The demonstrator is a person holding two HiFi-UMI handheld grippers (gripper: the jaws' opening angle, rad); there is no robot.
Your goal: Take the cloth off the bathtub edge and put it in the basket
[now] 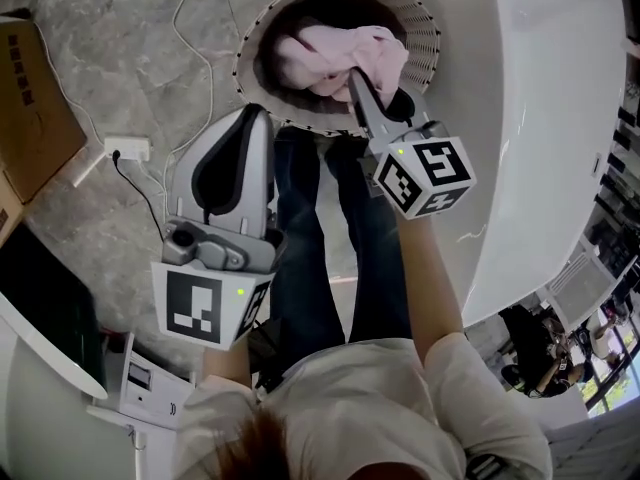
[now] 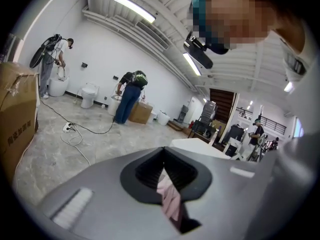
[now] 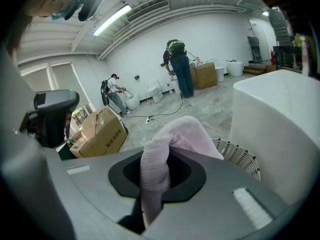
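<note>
Right gripper [image 1: 354, 78]: jaws closed on a fold of the pink cloth [image 1: 330, 53]. In the right gripper view the cloth bulges up out of the jaws and drapes over them.
Cloth, position: bunched inside the outline of the basket's mouth in the head view, clear of the bathtub. Whether it rests on the basket's bottom or hangs from the jaws cannot be told.
Left gripper [image 1: 258, 113]: jaws drawn together, tips meeting. It sits just beside the basket's left rim and points toward it.
Left gripper, note: a pink strip shows in the slit behind the tips in its own view. This is probably the cloth seen through the gap rather than anything pinched, as the head view shows no cloth on this gripper.
Basket [image 1: 425, 28]: round, white wall with dark dots, dark inside. It stands on the floor [image 1: 130, 58], right against the bathtub.
Bathtub [image 1: 550, 108]: white, to the right of the basket, its edge bare where visible.
Person: standing over the basket, legs [image 1: 300, 248] in dark trousers between the two grippers.
Floor, other items: a white power strip [image 1: 127, 148] with trailing cable to the left of the basket, and a cardboard box [image 1: 35, 118] farther left.
</note>
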